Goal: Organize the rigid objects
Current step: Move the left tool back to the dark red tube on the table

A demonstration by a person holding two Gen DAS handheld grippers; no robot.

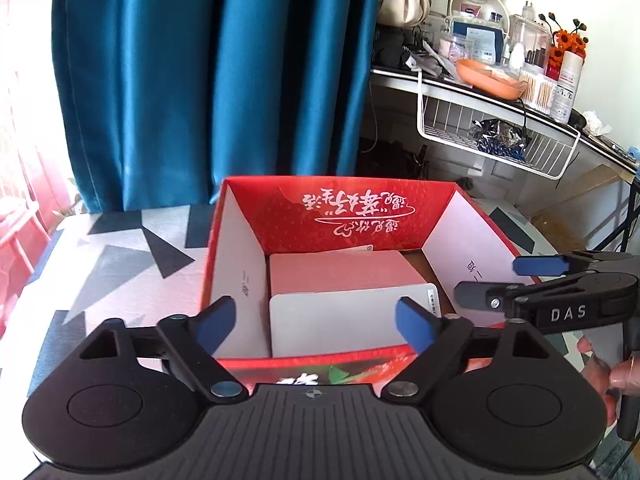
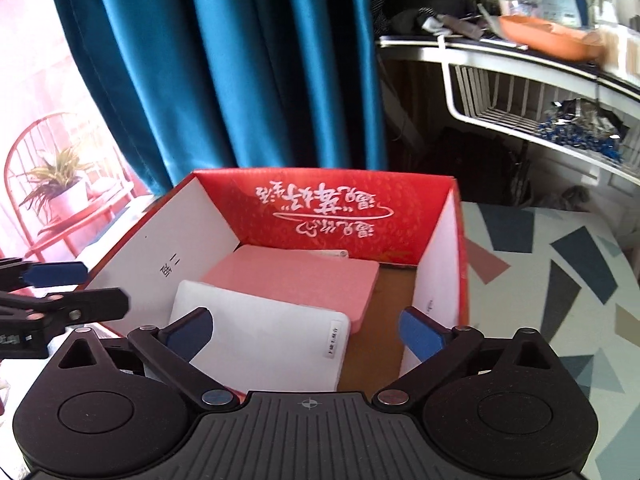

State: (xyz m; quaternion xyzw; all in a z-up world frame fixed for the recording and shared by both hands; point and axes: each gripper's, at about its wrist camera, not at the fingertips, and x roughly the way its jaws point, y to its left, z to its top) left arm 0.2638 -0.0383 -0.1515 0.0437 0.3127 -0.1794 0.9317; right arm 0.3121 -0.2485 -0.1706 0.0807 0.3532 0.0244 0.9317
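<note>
Both sets of jaws are spread wide with nothing pinched between them. Left gripper (image 1: pixel 316 322) hangs over the near wall of a red cardboard box (image 1: pixel 340 208), its blue pads (image 1: pixel 414 330) standing apart on either side of the opening. Right gripper (image 2: pixel 308 334) is in the same pose at the same box (image 2: pixel 320 204) from the other side, and its jaws show up at the right edge of the left camera's view, gaping too.

Straight ahead between the left jaws, down inside the box, sits a white flat case (image 1: pixel 344 320) with a small label on its edge. Just beyond it, further from the jaws, is a pink flat case (image 1: pixel 340 272). From the right camera the white case (image 2: pixel 264 344) leans partly on top of the pink one (image 2: pixel 296 280), so they're touching, and bare brown box floor shows toward the right jaw.

Box stands on a table (image 1: pixel 132 256) with a geometric-pattern cover; a teal curtain (image 1: pixel 208 72) hangs well beyond.
</note>
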